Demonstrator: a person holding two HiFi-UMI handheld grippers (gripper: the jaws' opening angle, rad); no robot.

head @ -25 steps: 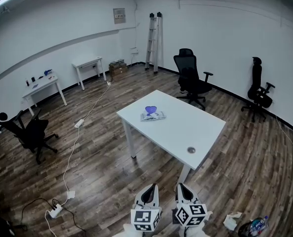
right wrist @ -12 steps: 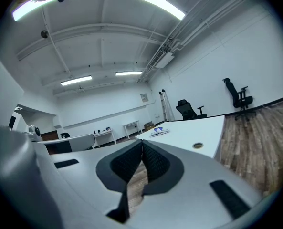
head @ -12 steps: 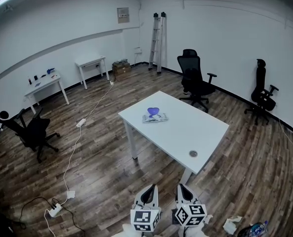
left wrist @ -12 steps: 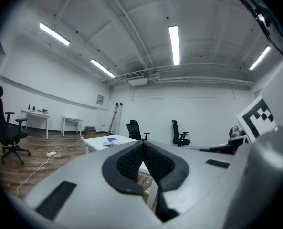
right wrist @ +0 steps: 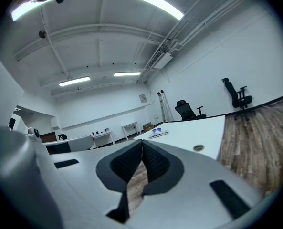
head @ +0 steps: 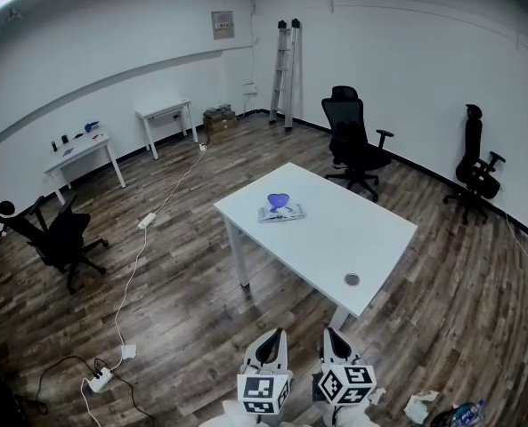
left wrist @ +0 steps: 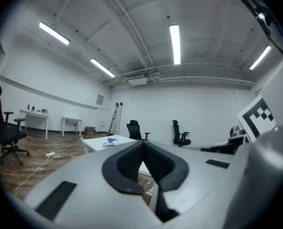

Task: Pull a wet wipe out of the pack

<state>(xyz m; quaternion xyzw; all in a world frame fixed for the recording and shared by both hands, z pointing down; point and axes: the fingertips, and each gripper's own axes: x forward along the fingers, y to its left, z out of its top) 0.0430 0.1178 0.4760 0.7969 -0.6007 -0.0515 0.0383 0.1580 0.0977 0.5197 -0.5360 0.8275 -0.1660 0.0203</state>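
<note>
The wet wipe pack (head: 281,213) lies flat on the far left part of a white table (head: 335,238), with a purple piece (head: 278,200) on top of it. It shows small and far off in the left gripper view (left wrist: 111,140) and the right gripper view (right wrist: 158,133). My left gripper (head: 276,334) and right gripper (head: 329,334) are side by side at the bottom of the head view, well short of the table. The left gripper (left wrist: 142,144) and the right gripper (right wrist: 142,142) are both shut, with nothing between the jaws.
A round cable hole (head: 352,279) is near the table's close corner. Black office chairs (head: 357,145) (head: 475,163) (head: 54,238) stand around. A ladder (head: 286,74) leans on the far wall. A cable with a power strip (head: 101,379) crosses the floor. Crumpled paper (head: 418,406) lies at bottom right.
The table and pack sit slightly lower and further right in the head view. Both grippers remain shut at the bottom edge.
</note>
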